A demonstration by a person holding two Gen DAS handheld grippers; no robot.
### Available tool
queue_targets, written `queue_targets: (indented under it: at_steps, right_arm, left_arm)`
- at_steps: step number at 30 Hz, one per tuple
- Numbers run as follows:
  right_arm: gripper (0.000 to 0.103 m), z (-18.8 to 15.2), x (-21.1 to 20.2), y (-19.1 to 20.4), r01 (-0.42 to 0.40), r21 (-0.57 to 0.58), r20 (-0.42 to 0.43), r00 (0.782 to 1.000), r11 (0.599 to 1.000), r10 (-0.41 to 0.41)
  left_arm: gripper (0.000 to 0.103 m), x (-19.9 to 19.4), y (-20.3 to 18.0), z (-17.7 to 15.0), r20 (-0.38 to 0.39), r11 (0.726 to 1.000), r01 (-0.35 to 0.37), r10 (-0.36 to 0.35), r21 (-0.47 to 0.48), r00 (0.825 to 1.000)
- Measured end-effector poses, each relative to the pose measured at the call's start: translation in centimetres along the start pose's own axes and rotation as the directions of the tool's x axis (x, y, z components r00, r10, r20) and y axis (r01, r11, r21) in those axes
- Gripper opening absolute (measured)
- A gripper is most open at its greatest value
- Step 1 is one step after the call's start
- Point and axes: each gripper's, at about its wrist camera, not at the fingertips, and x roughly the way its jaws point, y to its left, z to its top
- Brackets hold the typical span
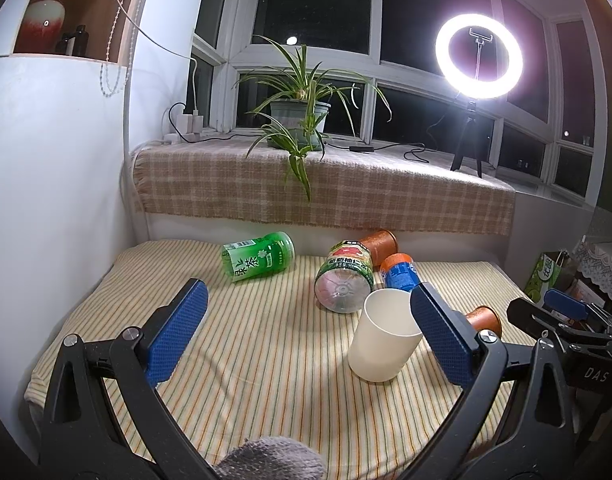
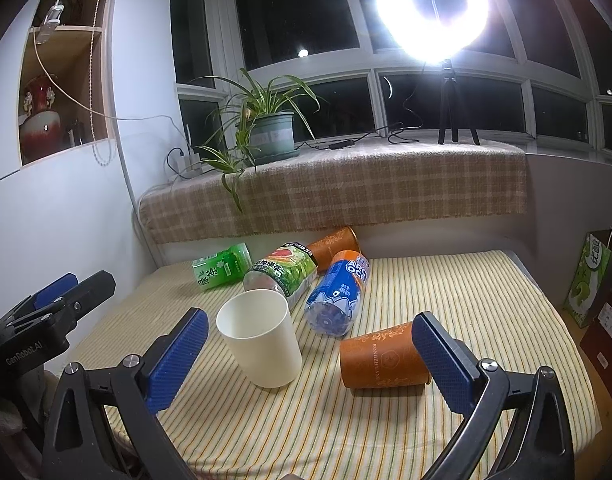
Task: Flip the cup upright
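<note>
White plastic cup (image 2: 260, 342) seen standing upright, mouth up, on yellow striped tablecloth (image 2: 446, 292). Orange paper cup with gold print (image 2: 380, 358) laid on side just right of white cup. Blue-labelled clear bottle (image 2: 338, 296) and green-labelled clear bottle (image 2: 284, 272) laid down just behind white cup; green tea bottle (image 2: 220, 266) and second orange paper cup (image 2: 332, 246) further behind. Left gripper (image 1: 306, 332) held wide open, nothing gripped, right pad near white cup. Right gripper (image 2: 310, 360) likewise spread open, empty, white cup between pads untouched.

Near orange cup (image 1: 484, 318) mostly hidden behind left claw's pad; ring light (image 2: 432, 12) blown out.
</note>
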Motion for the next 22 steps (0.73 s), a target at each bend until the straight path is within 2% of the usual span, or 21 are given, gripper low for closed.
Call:
queue_targets:
  at_steps: [22]
  right_arm:
    - [0.103,-0.21,0.97,0.01,-0.002,0.003,-0.024,1.000,1.000,0.002]
  left_arm:
    - [0.103,0.08,0.84,-0.19,0.004,1.000,-0.003,0.003,-0.006,1.000]
